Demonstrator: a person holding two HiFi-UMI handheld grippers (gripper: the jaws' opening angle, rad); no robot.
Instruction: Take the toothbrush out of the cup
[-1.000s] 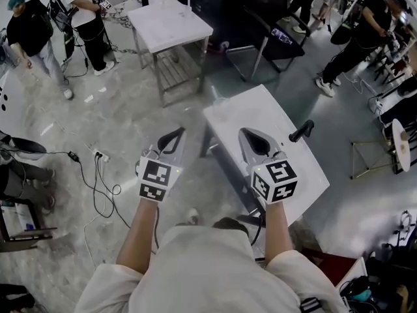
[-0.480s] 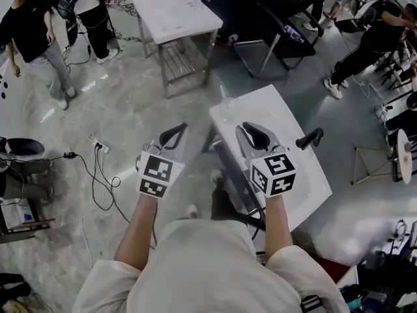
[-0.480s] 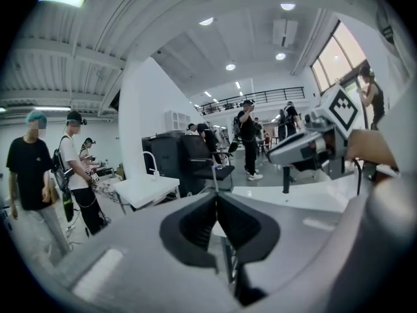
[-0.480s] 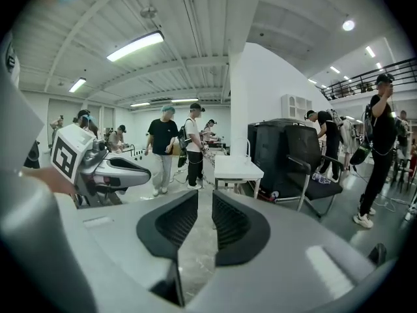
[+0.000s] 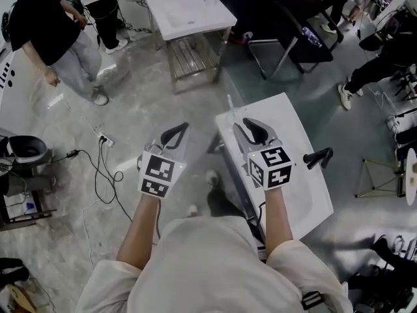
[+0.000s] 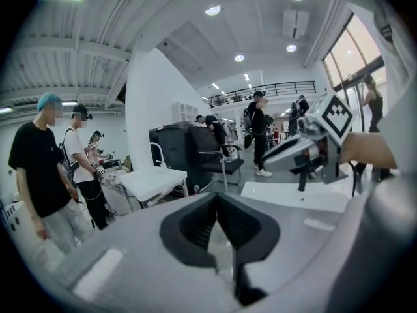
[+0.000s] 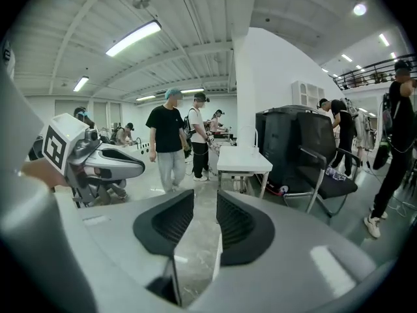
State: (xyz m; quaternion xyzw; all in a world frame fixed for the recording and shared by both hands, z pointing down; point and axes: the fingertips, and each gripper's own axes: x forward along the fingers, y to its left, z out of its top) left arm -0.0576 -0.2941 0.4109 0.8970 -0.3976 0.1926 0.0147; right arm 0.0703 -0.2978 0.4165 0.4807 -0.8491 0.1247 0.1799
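Observation:
I make out no cup or toothbrush for certain. A thin pale upright thing (image 5: 229, 103) stands at the far corner of the white table (image 5: 293, 175), too faint to name. My right gripper (image 5: 247, 124) hovers over the table's far left part. Its jaws are opening, with a clear gap and nothing between them in the right gripper view (image 7: 204, 197). My left gripper (image 5: 182, 127) hangs over the bare floor left of the table. Its pads meet at the tips, with nothing held (image 6: 217, 197).
A black handle-like fitting (image 5: 318, 157) sticks out at the table's right edge. Beyond stand a second white table (image 5: 189, 8) and a dark chair (image 5: 296, 38). Cables and a power strip (image 5: 104, 141) lie on the floor at left. A person in black (image 5: 49, 31) stands far left.
The right gripper's jaws have parted from a shut teardrop to a visible gap. Both grippers sit slightly farther forward over the scene. The person in black has walked closer at top left.

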